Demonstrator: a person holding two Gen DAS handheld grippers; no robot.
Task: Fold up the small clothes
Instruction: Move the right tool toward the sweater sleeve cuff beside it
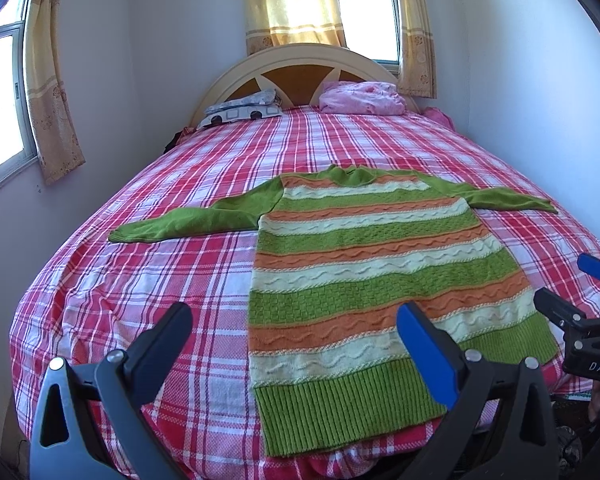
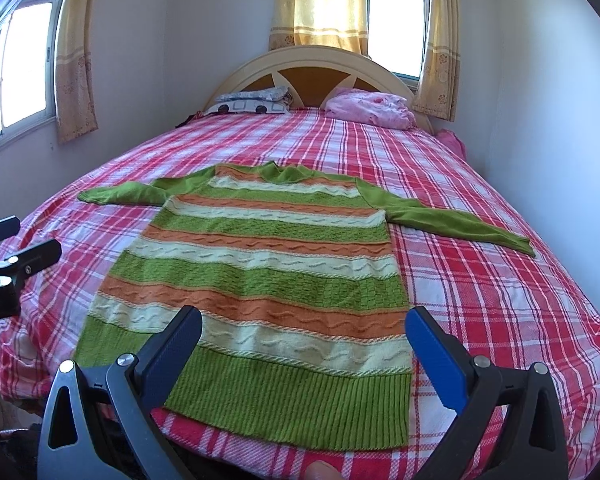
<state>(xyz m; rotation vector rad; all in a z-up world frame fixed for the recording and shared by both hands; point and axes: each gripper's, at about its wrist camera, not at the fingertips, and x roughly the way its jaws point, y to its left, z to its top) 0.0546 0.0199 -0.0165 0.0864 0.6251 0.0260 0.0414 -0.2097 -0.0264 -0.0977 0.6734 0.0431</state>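
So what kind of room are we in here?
Most likely a bedroom: a bed with a plaid sheet and curved headboard, pillows against it, and curtained windows behind. A striped sweater lies flat on the bed.

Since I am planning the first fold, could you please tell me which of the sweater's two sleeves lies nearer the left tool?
The sleeve stretching toward the side window, on the left tool's side of the sweater. The other sleeve lies beyond the sweater's body, toward the bare wall.
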